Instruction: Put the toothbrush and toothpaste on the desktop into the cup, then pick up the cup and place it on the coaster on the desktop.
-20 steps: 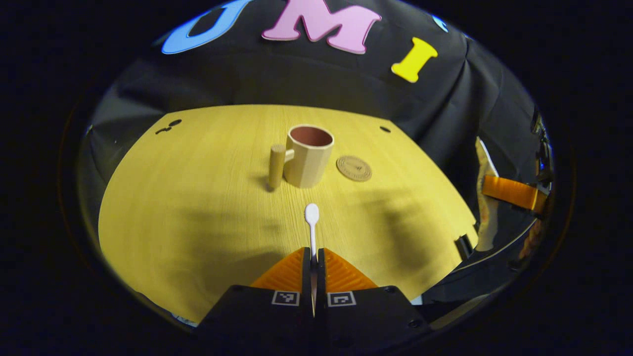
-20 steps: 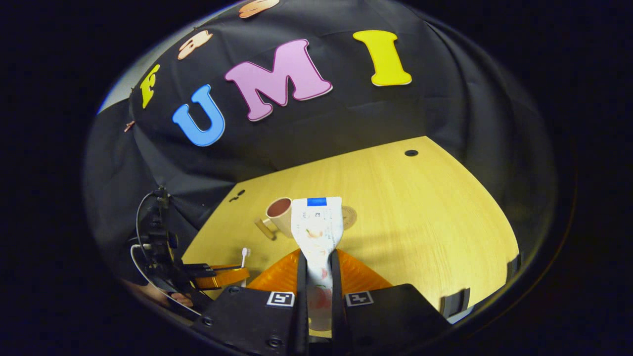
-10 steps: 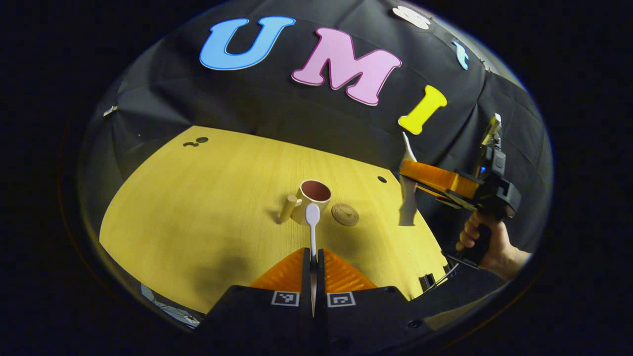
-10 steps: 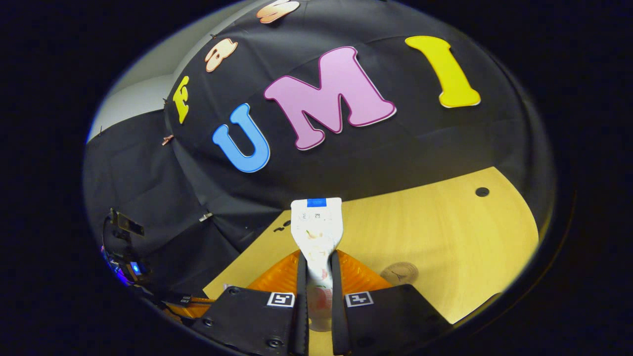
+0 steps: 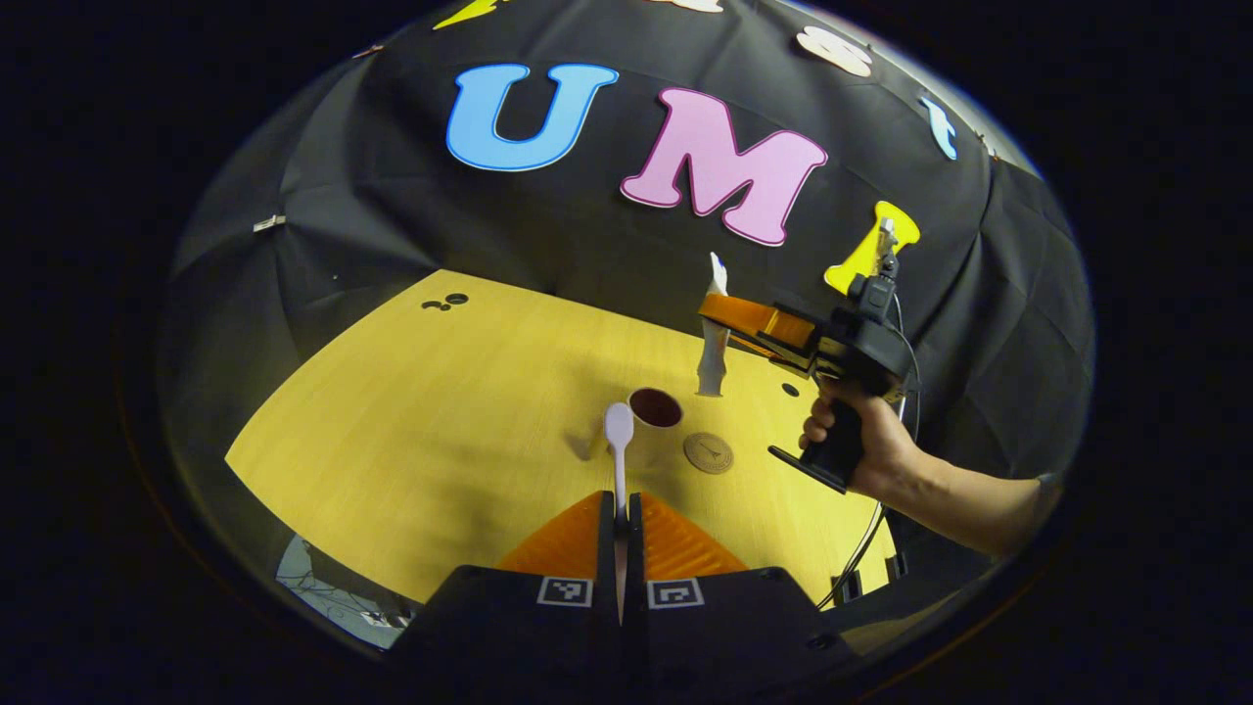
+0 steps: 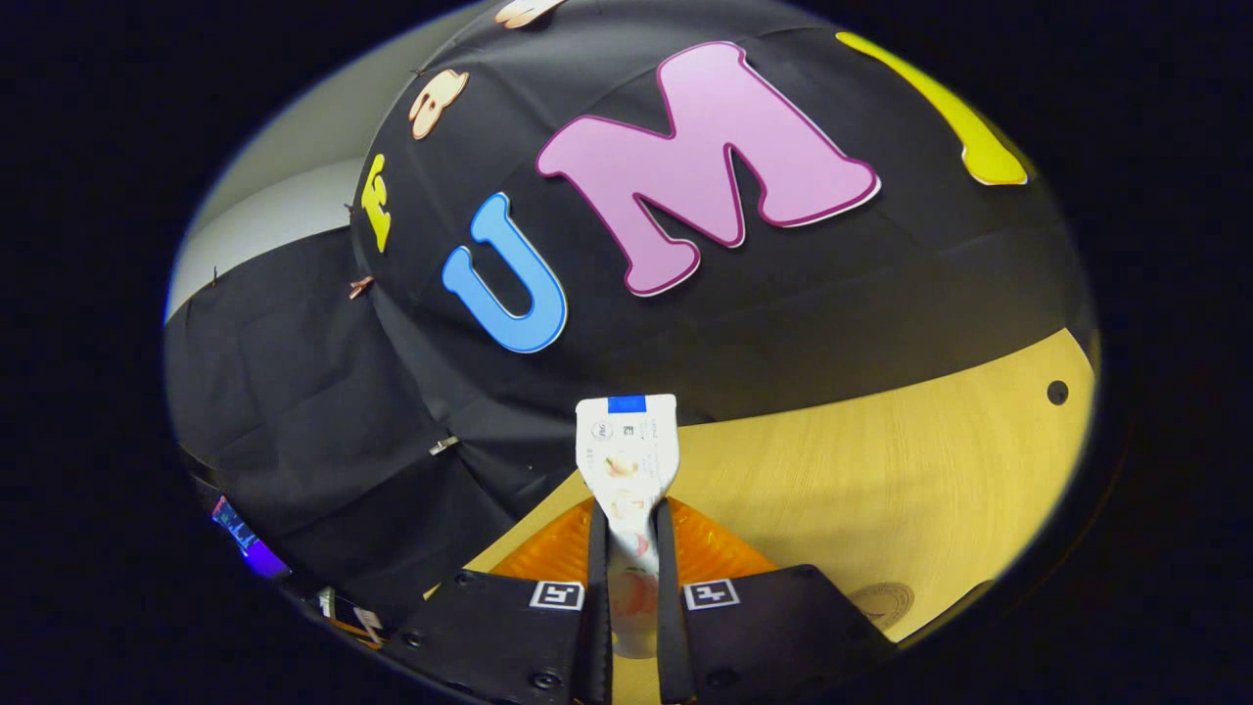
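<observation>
In the left gripper view, the left tool (image 5: pixel 620 509) has its two orange fingers pressed together on the handle of the toothbrush (image 5: pixel 618 441), a thin white stick whose oval head points straight ahead along the fingers. The cup (image 5: pixel 654 409) stands on the yellow bench (image 5: pixel 411 411) just beyond that head and slightly to its right; it is seen from above, so its dark open mouth shows best. The round brown coaster (image 5: pixel 709 452) lies flat just to the right of the cup, apart from it. Above and a little right of the cup's mouth hangs the toothpaste (image 5: pixel 714 343), a flat pale tube held upright with its long axis near vertical, clamped in the right tool (image 5: pixel 729 315), which a hand (image 5: pixel 866 446) carries by its black grip. Judging from this, the tube is the nearer of the two to dropping in: it needs to shift slightly left and go down, while the brush must first tip its head downward.

In the right gripper view, the right tool (image 6: pixel 626 534) is clamped on the toothpaste (image 6: pixel 626 455), both fingers pressing its narrow lower part. The tube is white with a blue band at its flat crimped end and a printed picture, and it runs straight forward along the fingers. The bench spreads to the right, with the coaster (image 6: pixel 886 602) at the lower edge.
</observation>
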Demonstrator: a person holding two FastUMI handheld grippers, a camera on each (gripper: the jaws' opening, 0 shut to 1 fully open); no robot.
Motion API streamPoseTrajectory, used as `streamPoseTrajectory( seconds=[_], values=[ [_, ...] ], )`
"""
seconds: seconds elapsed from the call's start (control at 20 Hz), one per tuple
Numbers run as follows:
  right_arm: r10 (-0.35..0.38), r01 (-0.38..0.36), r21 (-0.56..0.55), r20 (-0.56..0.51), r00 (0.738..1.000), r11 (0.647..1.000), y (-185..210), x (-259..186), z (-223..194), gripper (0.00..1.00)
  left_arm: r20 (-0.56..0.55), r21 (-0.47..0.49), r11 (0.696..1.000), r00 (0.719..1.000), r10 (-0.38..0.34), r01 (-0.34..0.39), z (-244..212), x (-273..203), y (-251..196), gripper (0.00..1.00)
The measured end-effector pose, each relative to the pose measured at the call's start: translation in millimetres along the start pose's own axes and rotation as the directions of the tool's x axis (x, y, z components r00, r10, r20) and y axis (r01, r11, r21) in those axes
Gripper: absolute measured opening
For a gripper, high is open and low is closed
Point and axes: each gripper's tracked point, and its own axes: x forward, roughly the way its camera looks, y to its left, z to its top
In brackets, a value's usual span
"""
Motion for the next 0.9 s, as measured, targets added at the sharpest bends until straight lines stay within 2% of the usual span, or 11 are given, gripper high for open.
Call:
streamPoseTrajectory(
  seconds=[0.2, 0.4, 0.45, 0.5, 0.55, 0.85, 0.9],
  values=[
    [0.014, -0.016, -0.038, -0.062, 0.998, 0.999, -14.1, 34.5, -30.9, 0.22, 0.000, -0.046, 0.996, 0.997, 0.082, -0.082, -1.7, -6.0, 11.6, 0.06],
    [0.013, -0.025, -0.099, -0.120, 0.993, 0.995, -24.1, 46.5, -61.2, 0.22, -0.023, -0.073, 0.988, 0.991, 0.135, -0.136, -15.8, -8.3, 18.4, 0.06],
    [0.016, -0.031, -0.112, -0.136, 0.991, 0.993, -25.0, 46.8, -67.2, 0.22, -0.030, -0.078, 0.986, 0.989, 0.143, -0.145, -18.7, -7.2, 19.4, 0.06],
    [0.020, -0.038, -0.121, -0.148, 0.989, 0.992, -25.0, 46.5, -71.9, 0.17, -0.035, -0.083, 0.985, 0.989, 0.147, -0.149, -20.4, -6.1, 20.3, 0.06],
    [0.020, -0.042, -0.133, -0.157, 0.987, 0.990, -25.2, 46.1, -76.0, 0.22, -0.039, -0.087, 0.985, 0.988, 0.149, -0.152, -21.7, -4.6, 19.8, 0.06],
    [-0.002, -0.038, -0.198, -0.199, 0.980, 0.979, -31.3, 40.8, -88.1, 0.28, -0.045, -0.101, 0.983, 0.988, 0.149, -0.153, -21.1, 3.9, 20.3, 0.06],
    [-0.003, -0.042, -0.209, -0.209, 0.978, 0.977, -30.6, 36.7, -91.5, 0.23, -0.046, -0.100, 0.984, 0.988, 0.145, -0.149, -19.6, 5.2, 19.9, 0.06]
  ],
)
